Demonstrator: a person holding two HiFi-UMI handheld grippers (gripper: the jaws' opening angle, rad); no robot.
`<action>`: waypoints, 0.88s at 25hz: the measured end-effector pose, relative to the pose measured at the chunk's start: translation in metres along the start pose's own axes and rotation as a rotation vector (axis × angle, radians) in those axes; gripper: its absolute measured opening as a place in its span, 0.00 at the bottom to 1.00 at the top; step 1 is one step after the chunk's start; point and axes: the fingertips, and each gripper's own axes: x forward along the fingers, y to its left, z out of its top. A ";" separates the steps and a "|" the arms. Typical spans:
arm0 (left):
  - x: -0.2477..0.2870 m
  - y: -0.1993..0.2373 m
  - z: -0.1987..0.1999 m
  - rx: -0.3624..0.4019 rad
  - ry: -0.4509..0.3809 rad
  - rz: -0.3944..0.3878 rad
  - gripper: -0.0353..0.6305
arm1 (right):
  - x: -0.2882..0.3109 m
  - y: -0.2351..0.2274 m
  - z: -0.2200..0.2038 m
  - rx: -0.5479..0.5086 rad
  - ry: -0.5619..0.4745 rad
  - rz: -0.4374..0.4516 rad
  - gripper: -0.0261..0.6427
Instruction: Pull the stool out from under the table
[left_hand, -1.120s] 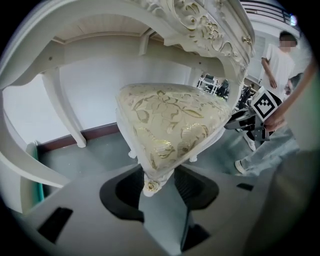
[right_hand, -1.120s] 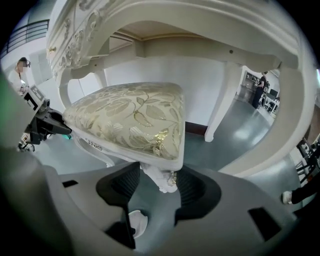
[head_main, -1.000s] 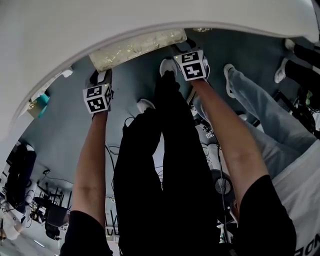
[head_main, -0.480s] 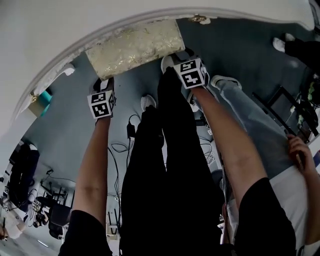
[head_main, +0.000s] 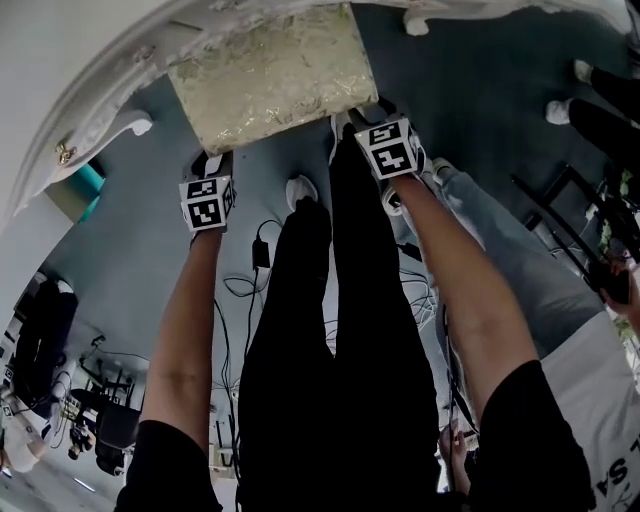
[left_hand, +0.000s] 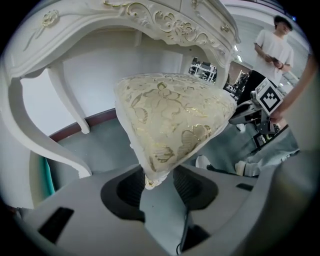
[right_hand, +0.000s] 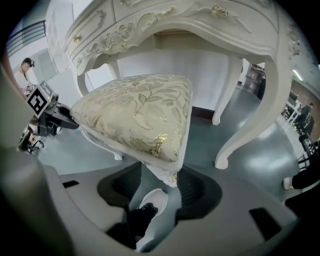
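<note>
The stool (head_main: 265, 80) has a cream and gold padded seat and white carved legs. It stands partly out from under the white ornate table (head_main: 90, 90). My left gripper (head_main: 212, 162) is shut on the seat's near left corner. In the left gripper view that corner (left_hand: 150, 172) sits between the jaws of the left gripper (left_hand: 152, 186). My right gripper (head_main: 360, 112) holds the near right corner. Its jaws have just been closing, and in the right gripper view they grip the carved corner (right_hand: 167, 170) of the stool (right_hand: 135, 115).
White curved table legs (right_hand: 250, 125) (left_hand: 70, 100) stand beside and behind the stool. My own black trousers and white shoes (head_main: 300, 190) are just behind the grippers. A person in jeans (head_main: 500, 230) stands at the right. Cables (head_main: 250, 290) lie on the grey floor.
The stool has slid further out from under the table toward me. Both grippers have moved back with it, still at its near corners.
</note>
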 end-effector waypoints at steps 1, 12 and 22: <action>-0.003 -0.002 -0.005 0.002 0.005 -0.002 0.34 | -0.002 0.003 -0.003 0.005 -0.002 -0.002 0.37; -0.018 -0.014 -0.055 -0.027 0.031 0.001 0.34 | -0.010 0.027 -0.037 0.021 -0.009 -0.021 0.34; -0.030 -0.020 -0.091 -0.043 0.104 -0.002 0.33 | -0.017 0.048 -0.058 -0.023 0.037 -0.001 0.31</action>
